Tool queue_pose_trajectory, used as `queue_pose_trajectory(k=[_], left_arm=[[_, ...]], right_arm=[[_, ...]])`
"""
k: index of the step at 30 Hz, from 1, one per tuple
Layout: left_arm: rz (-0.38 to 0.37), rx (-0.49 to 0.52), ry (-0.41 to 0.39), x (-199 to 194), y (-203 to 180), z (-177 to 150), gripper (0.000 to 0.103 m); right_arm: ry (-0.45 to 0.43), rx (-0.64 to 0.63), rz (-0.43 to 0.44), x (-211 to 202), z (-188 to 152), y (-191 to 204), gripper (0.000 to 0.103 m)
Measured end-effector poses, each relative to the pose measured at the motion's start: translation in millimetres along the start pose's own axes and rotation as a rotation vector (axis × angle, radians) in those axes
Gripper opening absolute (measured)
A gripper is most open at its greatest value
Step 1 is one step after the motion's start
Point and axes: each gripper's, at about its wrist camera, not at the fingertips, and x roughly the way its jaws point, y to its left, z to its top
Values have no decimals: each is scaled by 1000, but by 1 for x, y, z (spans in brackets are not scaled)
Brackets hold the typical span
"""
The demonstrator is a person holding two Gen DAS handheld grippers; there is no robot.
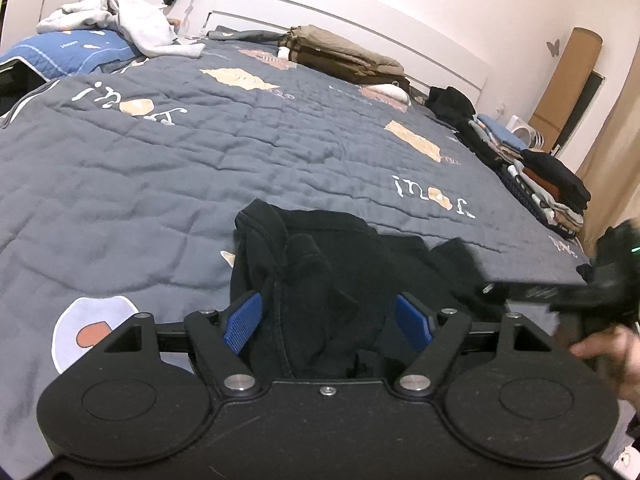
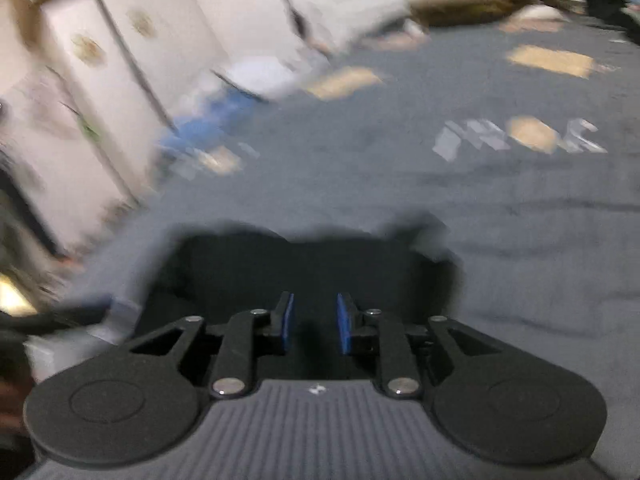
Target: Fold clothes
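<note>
The black garment (image 1: 344, 280) lies crumpled at the near edge of the bed, on the grey quilted bedspread (image 1: 160, 168), bunched into ridges rather than spread flat, and it is the relation of that heap to the two tools that matters here. The left gripper (image 1: 328, 322) sits right over it: its blue pads (image 1: 242, 322) stand wide apart, and a thick fold with a stitched seam runs up between them, away from the camera, so the cloth's nearest ridge lies along the fingers' own line rather than across it. Whether the pads touch the fabric I cannot tell; they look spread on either side of it, not pinching. From the left view the rest of the garment trails off to the right, toward the right gripper (image 2: 314, 328), which shows there as a dark blur at the bed's edge above a hand (image 1: 612, 360). In its own view, badly smeared by motion, the right tool's pads stand narrow with a clear gap between them, dark cloth beneath and ahead, nothing visibly clamped. So the left is the nearer to a graspable fold. Far across the bed, stacks of folded clothes (image 1: 536, 176) line the right edge, and a light grey garment (image 1: 120, 20) lies loose by the pillows.
</note>
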Motion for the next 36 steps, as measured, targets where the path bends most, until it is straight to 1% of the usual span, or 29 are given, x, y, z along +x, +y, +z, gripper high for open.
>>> queue_pose_trajectory(k=[2,5,7,9,11,13,15,17,19,21,22,23,24,26,29,31,32,34,36], left_arm=[[-3,1,-3,-2,2,1,73],[-13,-6,-25,-8,7,7,73],[-13,-19,-42,-13,12,12,73],[-8,-36,-58,-19,17,16,74],[-1,-56,-76,-24,23,19,74],[-1,-79,-84,-29,27,21,74],[1,-89,-88,-31,29,22,74],[0,-86,-86,-31,29,22,74],[-1,-82,-83,-30,29,22,74],[-2,-78,-79,-29,29,23,74],[-3,-75,-77,-28,29,23,74],[-3,-73,-76,-27,28,23,74],[-2,-75,-76,-27,29,23,75],[-1,-80,-77,-27,30,23,75],[0,-86,-81,-27,30,23,75],[1,-87,-81,-27,29,22,75],[2,-85,-79,-26,29,21,75],[6,-79,-73,-24,28,21,75],[9,-72,-62,-22,26,19,75]], right_arm=[[19,21,-39,6,-4,-6,22],[5,-35,19,-10,9,12,23],[-3,-73,66,-20,16,27,26],[0,-146,140,-25,14,57,36],[22,-234,188,-23,10,88,43],[54,-313,230,-17,3,115,45],[87,-414,254,-8,-10,140,47],[124,-493,230,2,-22,156,47],[169,-540,207,14,-35,166,48],[181,-583,182,22,-45,169,47],[184,-596,172,24,-49,169,45],[179,-581,172,24,-50,165,39],[172,-534,178,23,-45,157,26],[140,-401,184,15,-30,136,12],[44,-205,174,2,-5,98,11],[-32,-104,148,-13,8,73,10],[-73,-61,102,-18,12,60,10],[-133,-2,-23,-23,16,36,10],[-116,-12,-114,-18,13,19,12]])
